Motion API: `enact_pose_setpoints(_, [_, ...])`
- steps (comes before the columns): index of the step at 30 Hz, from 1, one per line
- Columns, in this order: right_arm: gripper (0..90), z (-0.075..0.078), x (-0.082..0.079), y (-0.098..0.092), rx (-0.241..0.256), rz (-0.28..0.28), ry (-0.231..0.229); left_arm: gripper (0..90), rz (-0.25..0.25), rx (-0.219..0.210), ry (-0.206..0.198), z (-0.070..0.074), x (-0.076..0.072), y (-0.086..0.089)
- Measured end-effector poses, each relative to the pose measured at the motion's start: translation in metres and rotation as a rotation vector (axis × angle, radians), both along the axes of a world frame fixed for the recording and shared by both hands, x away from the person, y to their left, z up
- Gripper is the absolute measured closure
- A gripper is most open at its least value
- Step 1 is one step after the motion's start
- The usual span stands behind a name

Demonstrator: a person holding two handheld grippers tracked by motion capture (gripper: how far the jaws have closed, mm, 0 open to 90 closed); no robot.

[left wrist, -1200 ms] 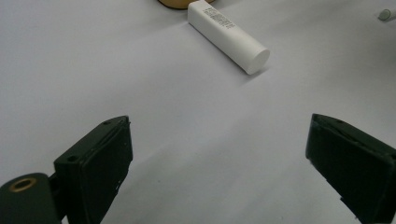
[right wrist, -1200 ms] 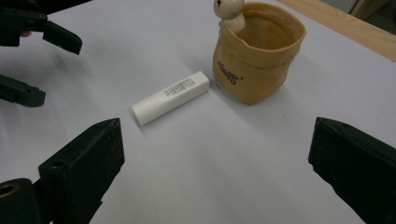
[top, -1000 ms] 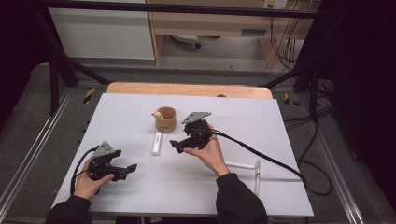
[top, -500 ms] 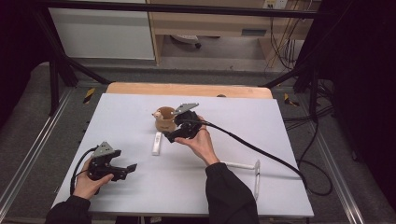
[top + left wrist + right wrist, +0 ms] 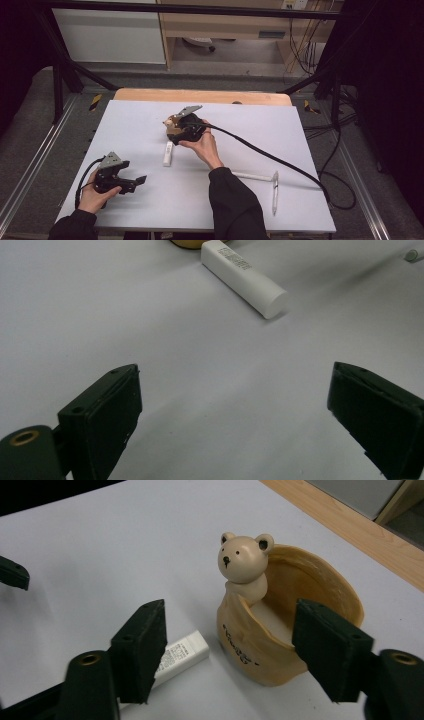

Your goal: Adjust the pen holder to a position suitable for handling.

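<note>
On the table [image 5: 300, 130], one bear cup [image 5: 280, 625], one white tube [image 5: 245, 277]; both grippers' jaws apart.

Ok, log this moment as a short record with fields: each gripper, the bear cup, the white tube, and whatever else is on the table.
right gripper: open, fingers on either side of the bear cup, not closed on it
left gripper: open, low over bare table at the near left
bear cup: upright, tan, bear head on the rim
white tube: lying flat just beside the cup
table: white top
other items: two white pens at the near right
</note>
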State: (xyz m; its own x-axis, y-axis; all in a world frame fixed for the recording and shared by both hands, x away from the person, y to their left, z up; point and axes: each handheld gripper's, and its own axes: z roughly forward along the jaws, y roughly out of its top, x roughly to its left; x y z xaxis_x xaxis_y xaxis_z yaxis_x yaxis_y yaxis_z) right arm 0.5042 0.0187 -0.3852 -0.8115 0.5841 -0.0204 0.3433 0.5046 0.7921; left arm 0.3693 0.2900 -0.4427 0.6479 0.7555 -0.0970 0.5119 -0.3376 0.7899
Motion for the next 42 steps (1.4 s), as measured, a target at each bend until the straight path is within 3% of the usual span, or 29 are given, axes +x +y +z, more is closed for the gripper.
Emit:
enact_pose_setpoints(3, [35.6, -0.002, 0.004, 0.005, -0.017, 0.017, -0.006, 7.2, 0.0, -0.002, 0.0, 0.0, 0.0, 0.0])
enact_pose_setpoints(9, [44.1, -0.007, 0.013, 0.01, -0.006, 0.025, 0.007, 7.3, 0.004, 0.003, 0.0, 0.0, 0.0, 0.001])
enact_pose_setpoints(11, [47.1, -0.014, 0.017, 0.012, -0.031, 0.03, 0.015, 7.2, 0.003, 0.002, 0.001, -0.001, 0.0, 0.001])
enact_pose_setpoints(26, [66.7, -0.027, 0.033, 0.017, -0.063, 0.072, -0.002, 7.3, 0.0, 0.004, 0.001, -0.001, 0.0, 0.0])
enact_pose_setpoints(37, [70.9, -0.024, 0.035, 0.016, -0.063, 0.097, 0.05, 7.4, -0.002, 0.007, 0.0, -0.001, 0.0, 0.0])
enact_pose_setpoints(42, [71.4, -0.022, 0.033, 0.015, -0.072, 0.09, 0.042, 7.4, -0.001, 0.005, -0.001, -0.001, 0.0, 0.0])
